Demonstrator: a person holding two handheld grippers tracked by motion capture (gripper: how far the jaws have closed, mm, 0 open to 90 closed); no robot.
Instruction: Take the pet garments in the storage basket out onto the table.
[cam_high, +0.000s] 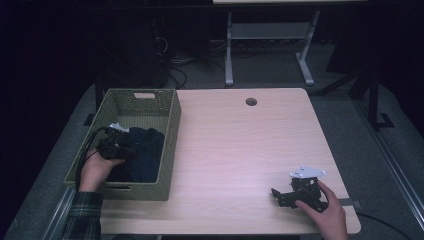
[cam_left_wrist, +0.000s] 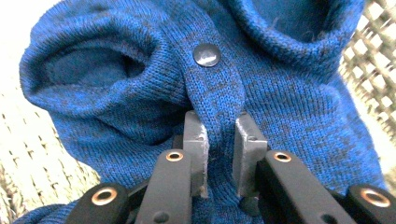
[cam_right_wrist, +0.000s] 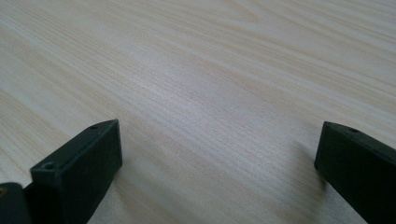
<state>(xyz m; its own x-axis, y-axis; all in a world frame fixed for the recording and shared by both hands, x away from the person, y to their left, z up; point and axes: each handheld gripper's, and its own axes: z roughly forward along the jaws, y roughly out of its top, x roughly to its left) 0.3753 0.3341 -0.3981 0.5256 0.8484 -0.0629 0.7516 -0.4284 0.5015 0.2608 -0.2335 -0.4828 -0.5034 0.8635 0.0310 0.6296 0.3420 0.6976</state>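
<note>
A blue knitted garment (cam_left_wrist: 140, 93) with a dark snap button (cam_left_wrist: 207, 54) lies in the woven basket (cam_high: 170, 125), where it looks dark blue (cam_high: 147, 152) in the high view. My left gripper (cam_high: 120, 142) is inside the basket, and in the left gripper view its jaws (cam_left_wrist: 220, 149) pinch a raised fold of the knit between the grey pads (cam_left_wrist: 196, 144). My right gripper (cam_high: 282, 195) rests low on the table near the front right corner. In the right gripper view its black jaws stand wide apart over bare wood (cam_right_wrist: 219, 121), with nothing between them.
The light wooden table (cam_high: 240, 145) has a round cable hole (cam_high: 251, 102) near its far edge. The basket takes up the left side. Behind the table stand a white desk frame (cam_high: 270, 45) and cables on a dark floor.
</note>
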